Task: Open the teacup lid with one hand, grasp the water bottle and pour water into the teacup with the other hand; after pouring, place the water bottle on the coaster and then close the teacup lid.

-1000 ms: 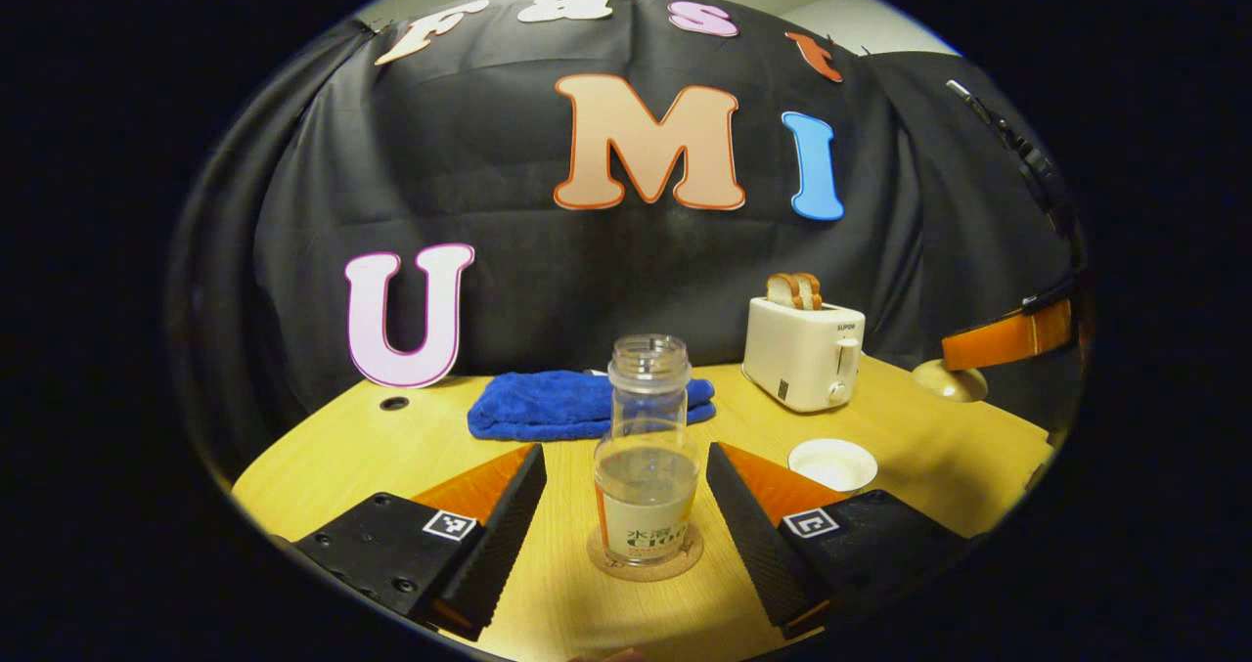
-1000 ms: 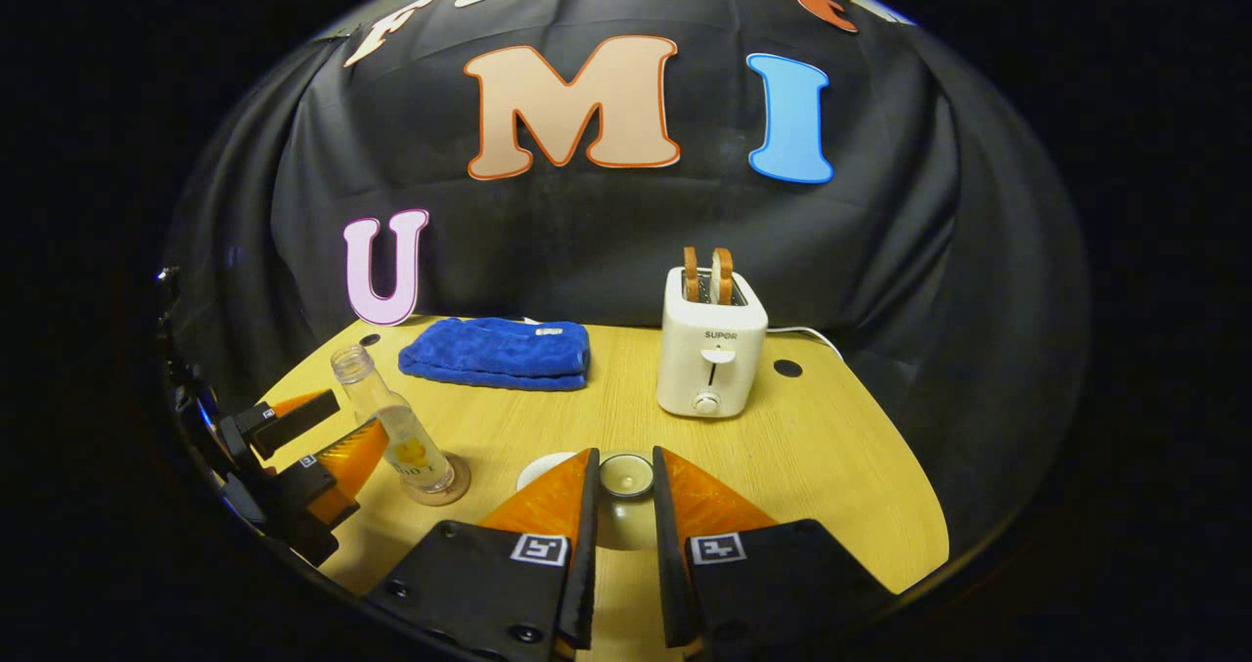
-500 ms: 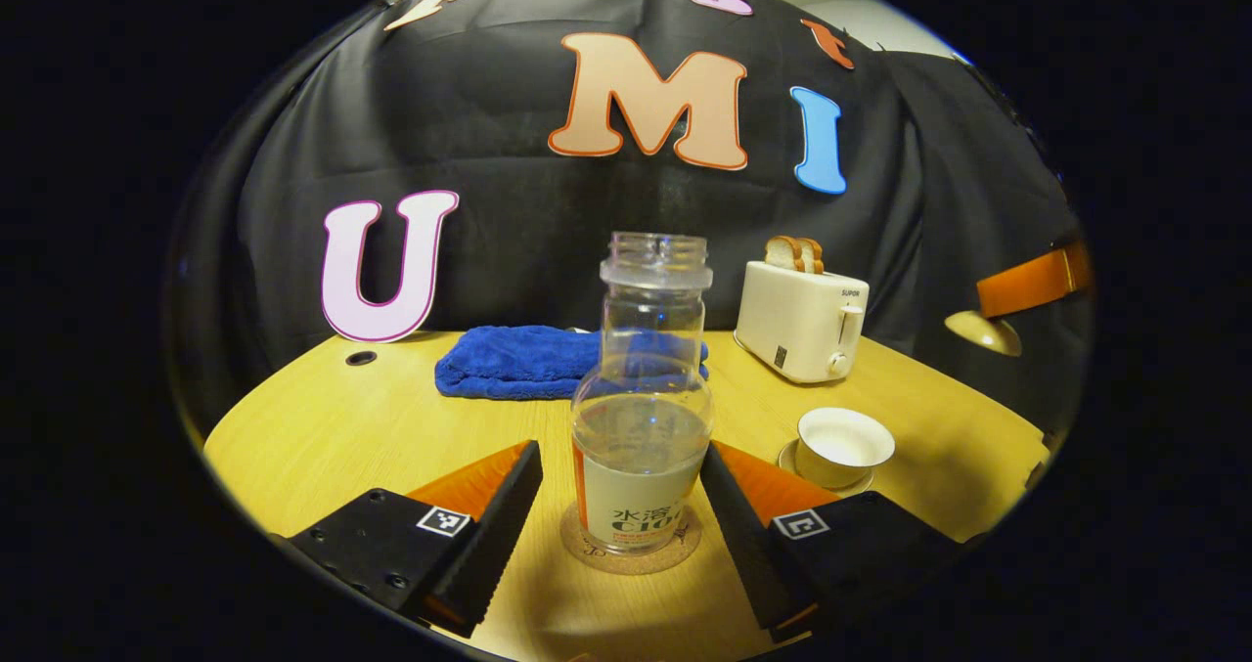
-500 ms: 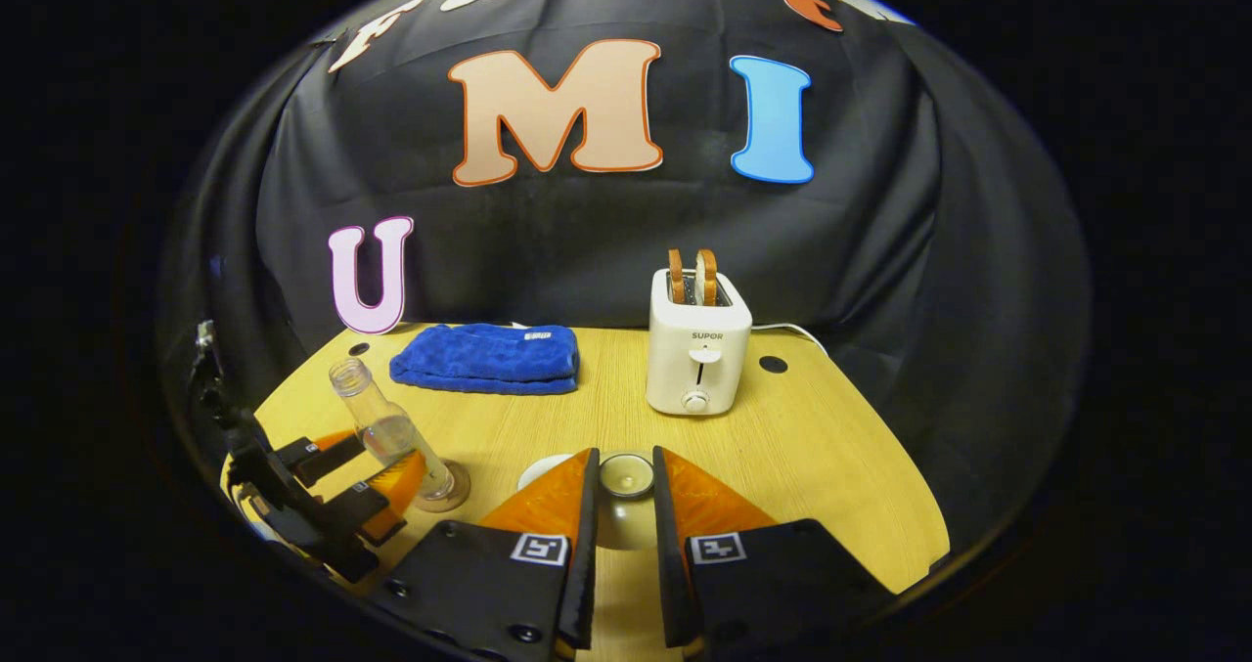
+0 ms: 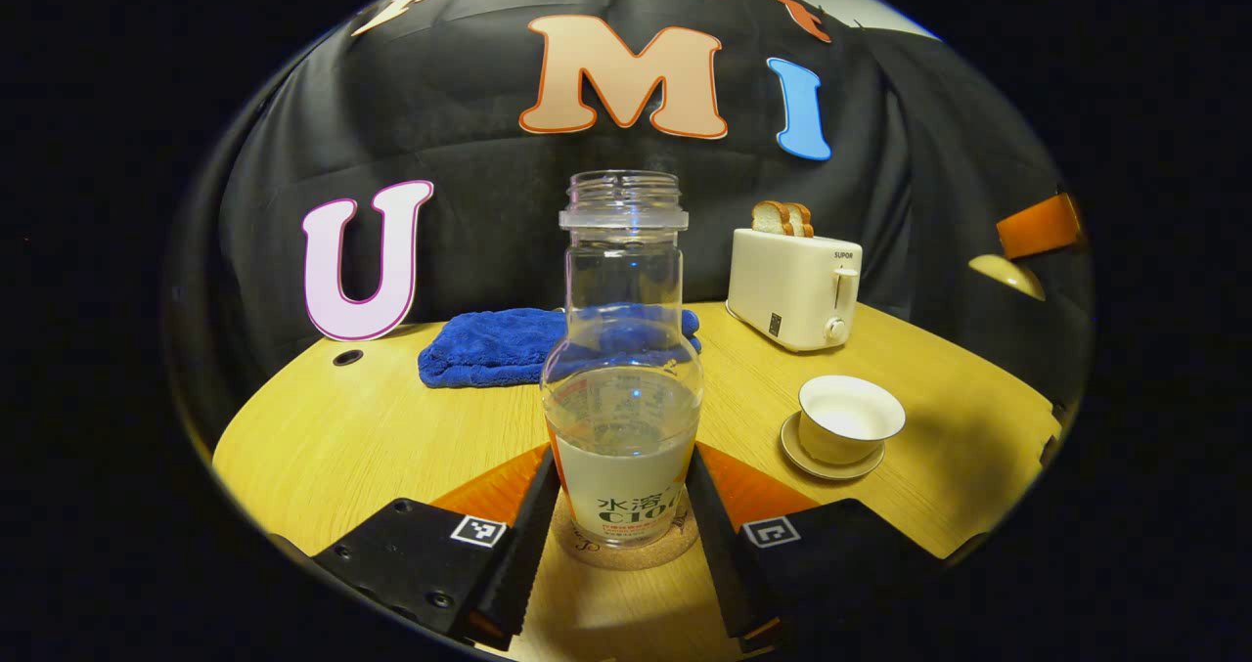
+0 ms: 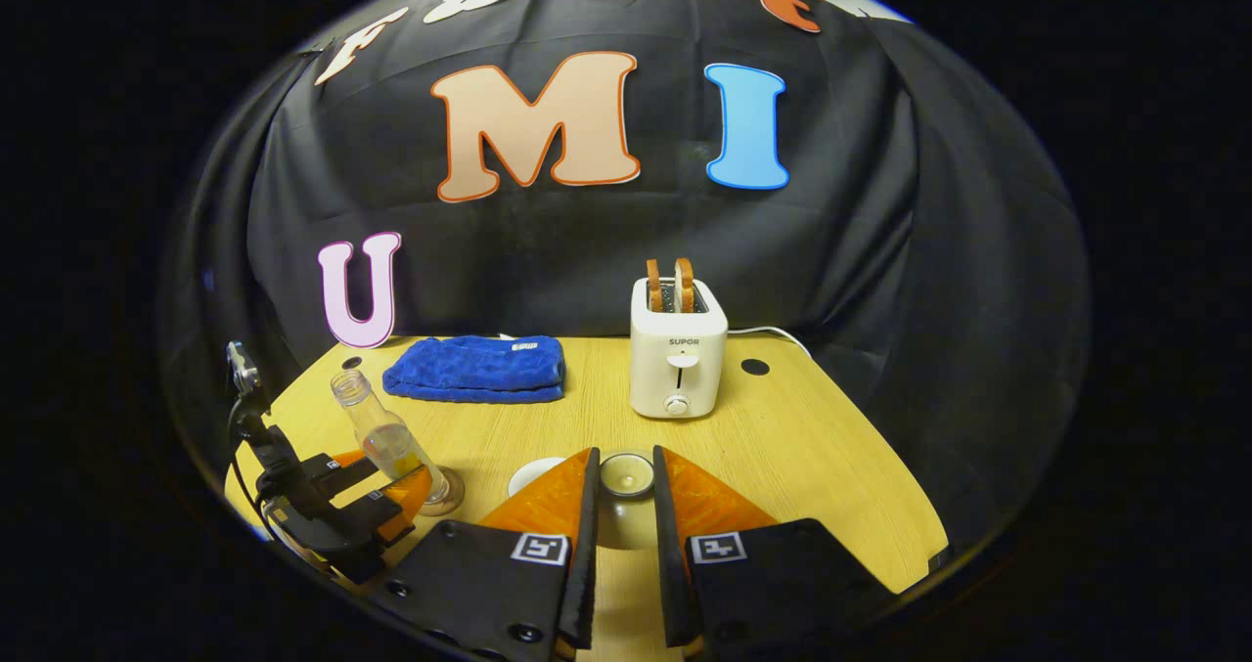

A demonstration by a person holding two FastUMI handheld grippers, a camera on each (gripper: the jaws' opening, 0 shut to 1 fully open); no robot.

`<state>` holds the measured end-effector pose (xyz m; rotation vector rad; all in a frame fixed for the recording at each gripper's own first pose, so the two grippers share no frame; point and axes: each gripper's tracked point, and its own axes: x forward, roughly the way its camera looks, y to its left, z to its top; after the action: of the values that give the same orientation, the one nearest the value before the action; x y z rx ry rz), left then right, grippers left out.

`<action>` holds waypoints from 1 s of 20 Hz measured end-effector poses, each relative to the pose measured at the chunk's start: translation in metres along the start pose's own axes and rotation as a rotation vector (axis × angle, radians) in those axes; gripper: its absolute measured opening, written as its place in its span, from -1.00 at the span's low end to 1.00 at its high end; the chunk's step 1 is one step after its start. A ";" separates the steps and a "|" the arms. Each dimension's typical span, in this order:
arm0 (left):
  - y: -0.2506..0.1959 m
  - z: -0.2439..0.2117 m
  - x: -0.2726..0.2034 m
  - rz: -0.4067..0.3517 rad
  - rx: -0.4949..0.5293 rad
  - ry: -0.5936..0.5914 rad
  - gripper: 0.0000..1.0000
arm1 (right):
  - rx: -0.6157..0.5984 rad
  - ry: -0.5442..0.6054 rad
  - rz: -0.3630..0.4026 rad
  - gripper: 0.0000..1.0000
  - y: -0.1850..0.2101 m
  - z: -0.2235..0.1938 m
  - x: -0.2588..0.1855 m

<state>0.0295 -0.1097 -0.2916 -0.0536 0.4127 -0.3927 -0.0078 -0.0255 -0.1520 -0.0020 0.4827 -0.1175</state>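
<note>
A clear water bottle [image 5: 626,349], uncapped and about half full, stands upright on a round cork coaster [image 5: 626,550]. My left gripper [image 5: 622,459] has a finger against each side of its labelled lower part. The right gripper view shows that gripper [image 6: 377,476] around the bottle [image 6: 386,437] at far left. The white teacup [image 5: 846,418] sits uncovered on its saucer [image 5: 831,462], to the right of the bottle. My right gripper [image 6: 624,452] is shut on the knob of the teacup lid [image 6: 626,476]. In the left gripper view the lid [image 5: 1007,273] hangs in the air, up and to the right of the cup.
A white toaster [image 5: 794,286] with two bread slices stands at the back right of the wooden table [image 5: 372,437]. A folded blue towel [image 5: 499,344] lies behind the bottle. Small cable holes [image 6: 754,367] sit near the table's far edge.
My left gripper has come forward and lower around the bottle, and its fingers have closed from a wide gap onto the bottle's sides. The right gripper keeps the lid raised.
</note>
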 end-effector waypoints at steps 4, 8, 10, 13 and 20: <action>0.009 0.004 -0.001 0.032 0.117 0.026 0.45 | 0.030 -0.016 0.005 -0.34 -0.007 0.003 -0.004; 0.017 0.009 -0.002 0.064 0.275 0.037 0.43 | 0.041 -0.026 0.019 -0.43 -0.010 -0.002 -0.005; 0.023 0.006 -0.002 0.091 0.370 0.068 0.43 | 0.052 -0.024 0.030 -0.43 -0.011 -0.006 -0.006; 0.024 0.002 -0.001 0.106 0.496 0.118 0.43 | 0.073 -0.018 0.037 -0.43 -0.017 -0.011 -0.004; 0.006 0.004 0.006 0.060 0.714 0.155 0.42 | 0.109 -0.022 0.022 -0.43 -0.040 -0.021 -0.005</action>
<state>0.0379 -0.1065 -0.2910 0.6861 0.4060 -0.4676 -0.0265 -0.0643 -0.1666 0.1084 0.4539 -0.1216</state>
